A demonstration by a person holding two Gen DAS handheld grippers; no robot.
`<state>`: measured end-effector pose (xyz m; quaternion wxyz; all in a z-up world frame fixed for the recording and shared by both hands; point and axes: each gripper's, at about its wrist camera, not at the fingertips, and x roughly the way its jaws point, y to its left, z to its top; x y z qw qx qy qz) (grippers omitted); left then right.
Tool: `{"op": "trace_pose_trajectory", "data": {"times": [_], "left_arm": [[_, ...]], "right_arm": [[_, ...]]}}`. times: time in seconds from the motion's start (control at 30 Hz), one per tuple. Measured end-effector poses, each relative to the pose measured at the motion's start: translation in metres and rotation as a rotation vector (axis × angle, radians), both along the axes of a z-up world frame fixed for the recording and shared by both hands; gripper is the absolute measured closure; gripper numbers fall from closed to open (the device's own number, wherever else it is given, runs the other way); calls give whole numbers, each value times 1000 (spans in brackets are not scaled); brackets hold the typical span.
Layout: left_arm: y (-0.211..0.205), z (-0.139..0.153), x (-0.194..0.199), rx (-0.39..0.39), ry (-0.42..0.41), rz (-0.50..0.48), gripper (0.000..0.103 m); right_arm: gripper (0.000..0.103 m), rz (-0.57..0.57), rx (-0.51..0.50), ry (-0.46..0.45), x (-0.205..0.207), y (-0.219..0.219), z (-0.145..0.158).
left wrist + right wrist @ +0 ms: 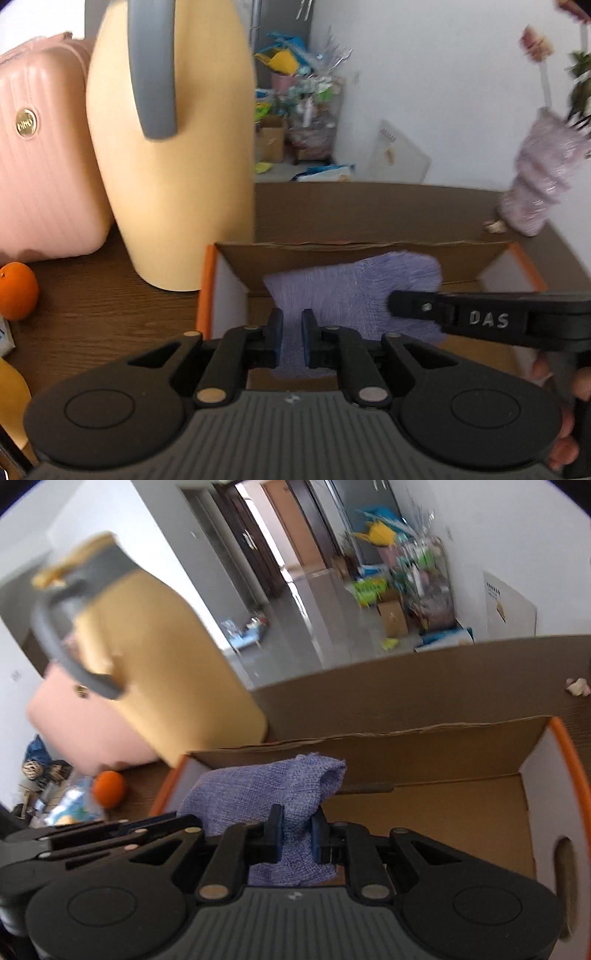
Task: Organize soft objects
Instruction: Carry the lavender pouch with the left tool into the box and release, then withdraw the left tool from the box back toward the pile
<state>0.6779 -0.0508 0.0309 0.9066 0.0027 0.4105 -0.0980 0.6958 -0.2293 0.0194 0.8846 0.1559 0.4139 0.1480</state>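
Above the open box [236, 266], purple cloth [351, 295] in both fingers [275, 332].

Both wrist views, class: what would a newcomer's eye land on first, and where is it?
A purple cloth, pinched by the left gripper and the right gripper, hangs over an open cardboard box with orange edges. Left of the box stands a tall yellow bag, an orange beside it.

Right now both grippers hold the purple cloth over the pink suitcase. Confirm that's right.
Not quite. Both the left gripper and the right gripper are shut on the purple cloth, but they hold it over the open cardboard box, not the pink suitcase, which stands off to the side behind the orange. The left wrist view shows this.
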Motion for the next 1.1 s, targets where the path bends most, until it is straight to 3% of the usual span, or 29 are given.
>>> {"op": "trace_pose_trajectory", "data": {"times": [0.07, 0.1, 0.13, 0.2, 0.37, 0.57, 0.7, 0.83, 0.97, 1.1], "left_arm": [[1, -9, 7, 15, 31, 1, 68], [0, -11, 6, 23, 24, 5, 62], [0, -10, 6, 35, 9, 11, 59], [3, -5, 3, 30, 6, 16, 58], [11, 29, -17, 9, -46, 28, 37], [32, 82, -78, -48, -126, 75, 29], [53, 112, -137, -80, -205, 76, 25], [67, 136, -200, -119, -284, 82, 21], [69, 147, -262, -83, -399, 76, 15], [63, 135, -327, -15, -522, 47, 9]], "right_arm": [[80, -14, -17, 16, 12, 4, -10], [70, -16, -25, 31, 18, 6, -14], [54, -18, -34, 59, 24, 8, -18], [42, -12, -37, 86, 24, 11, -22], [42, -29, -67, 50, 9, 5, -4], [41, -50, -143, -36, -40, -26, 48], [31, -65, -192, -111, -96, -47, 90], [29, -77, -258, -217, -163, -62, 123], [29, -87, -239, -279, -220, -77, 139], [29, -85, -202, -334, -277, -83, 142]]}}
